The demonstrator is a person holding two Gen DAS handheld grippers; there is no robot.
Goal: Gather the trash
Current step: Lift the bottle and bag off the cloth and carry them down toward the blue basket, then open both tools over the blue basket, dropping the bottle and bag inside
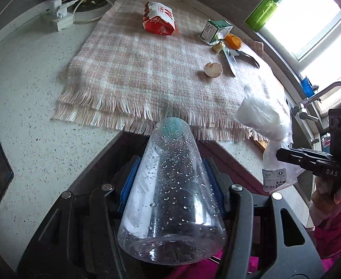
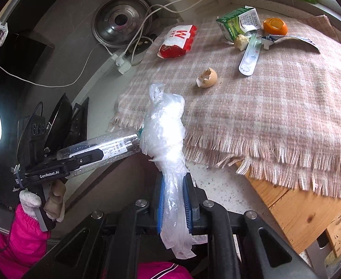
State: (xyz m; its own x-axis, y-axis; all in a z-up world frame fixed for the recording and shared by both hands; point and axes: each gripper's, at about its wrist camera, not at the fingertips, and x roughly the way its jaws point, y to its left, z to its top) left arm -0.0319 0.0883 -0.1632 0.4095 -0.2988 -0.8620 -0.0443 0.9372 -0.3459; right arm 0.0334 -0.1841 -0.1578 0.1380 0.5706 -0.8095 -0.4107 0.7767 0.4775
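The left gripper [image 1: 172, 181] holds an empty, light, slippery plastic bottle [image 1: 170, 197] by its body; the right gripper [image 2: 173, 200] pinches a soft plastic bag [image 2: 168, 134]. Both hang over the desk's [image 1: 42, 127] near edge. The fragile eggshell [image 2: 206, 78] waits on the cloth [image 2: 263, 107].

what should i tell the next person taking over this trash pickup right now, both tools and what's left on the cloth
Left tool: shut on the clear plastic bottle, off the counter.
Right tool: shut on the crumpled clear plastic bag, also lifted.
Done: bottle and bag picked up; neither is binned yet, and no bin is in view.
Left on the checked cloth: red wrapper, green carton, orange peel, eggshell, a small food scrap, a white plastic strip and a torn foil wrapper.
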